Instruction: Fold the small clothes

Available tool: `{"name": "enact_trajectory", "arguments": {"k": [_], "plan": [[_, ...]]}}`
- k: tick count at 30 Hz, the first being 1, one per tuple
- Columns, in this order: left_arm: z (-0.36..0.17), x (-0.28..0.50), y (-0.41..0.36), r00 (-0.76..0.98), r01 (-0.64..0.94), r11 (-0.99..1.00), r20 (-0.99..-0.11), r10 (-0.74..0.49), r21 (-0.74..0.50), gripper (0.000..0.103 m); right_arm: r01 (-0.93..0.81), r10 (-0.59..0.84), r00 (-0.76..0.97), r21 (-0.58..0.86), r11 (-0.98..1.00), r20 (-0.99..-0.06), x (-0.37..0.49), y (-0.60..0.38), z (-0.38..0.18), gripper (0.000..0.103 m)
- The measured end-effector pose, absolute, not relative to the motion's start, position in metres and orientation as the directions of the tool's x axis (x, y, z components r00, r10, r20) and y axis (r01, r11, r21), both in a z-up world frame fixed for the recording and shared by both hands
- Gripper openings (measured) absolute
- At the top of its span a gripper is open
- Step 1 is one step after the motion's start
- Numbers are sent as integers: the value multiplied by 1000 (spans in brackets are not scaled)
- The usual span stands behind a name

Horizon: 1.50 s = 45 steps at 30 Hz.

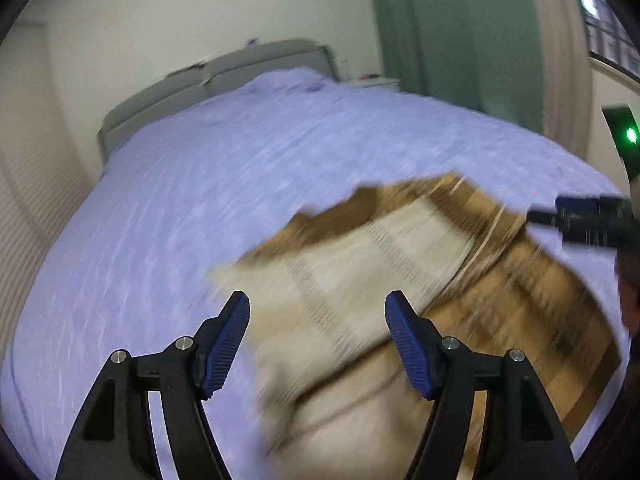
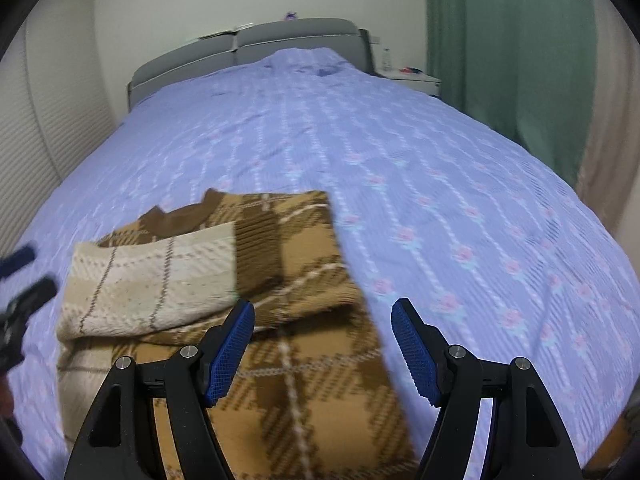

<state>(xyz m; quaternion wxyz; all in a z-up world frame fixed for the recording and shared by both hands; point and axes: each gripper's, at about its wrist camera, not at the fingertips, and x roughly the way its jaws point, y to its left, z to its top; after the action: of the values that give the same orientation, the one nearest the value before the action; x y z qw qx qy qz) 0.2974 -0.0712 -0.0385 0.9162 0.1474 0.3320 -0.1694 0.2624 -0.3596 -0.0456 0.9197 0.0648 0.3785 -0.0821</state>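
Note:
A brown plaid knit sweater (image 2: 304, 292) lies flat on the lilac bedspread (image 2: 400, 152), its collar toward the headboard. Its cream-coloured sleeve side (image 2: 160, 284) is folded over onto the body. In the left wrist view the same sweater (image 1: 360, 280) is motion-blurred. My left gripper (image 1: 318, 300) is open just above the cream fold, with nothing pressed between its blue pads. My right gripper (image 2: 323, 306) is open above the sweater's right edge, holding nothing. It shows at the right edge of the left wrist view as the right gripper's blue and black fingers (image 1: 580, 220).
A grey padded headboard (image 2: 248, 48) closes the far end of the bed. Green curtains (image 2: 508, 60) hang at the right, beside a white nightstand (image 2: 412, 76). A ribbed white wall (image 2: 28, 152) runs along the left. The bedspread stretches wide beyond the sweater.

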Motion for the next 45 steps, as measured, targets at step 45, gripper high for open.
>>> {"name": "enact_trajectory", "arguments": {"k": [45], "plan": [[-117,327,-12,679,197,979,-727,-102,47,55,286,-2,615,220,933,-788,336,-336,-110,56]]}}
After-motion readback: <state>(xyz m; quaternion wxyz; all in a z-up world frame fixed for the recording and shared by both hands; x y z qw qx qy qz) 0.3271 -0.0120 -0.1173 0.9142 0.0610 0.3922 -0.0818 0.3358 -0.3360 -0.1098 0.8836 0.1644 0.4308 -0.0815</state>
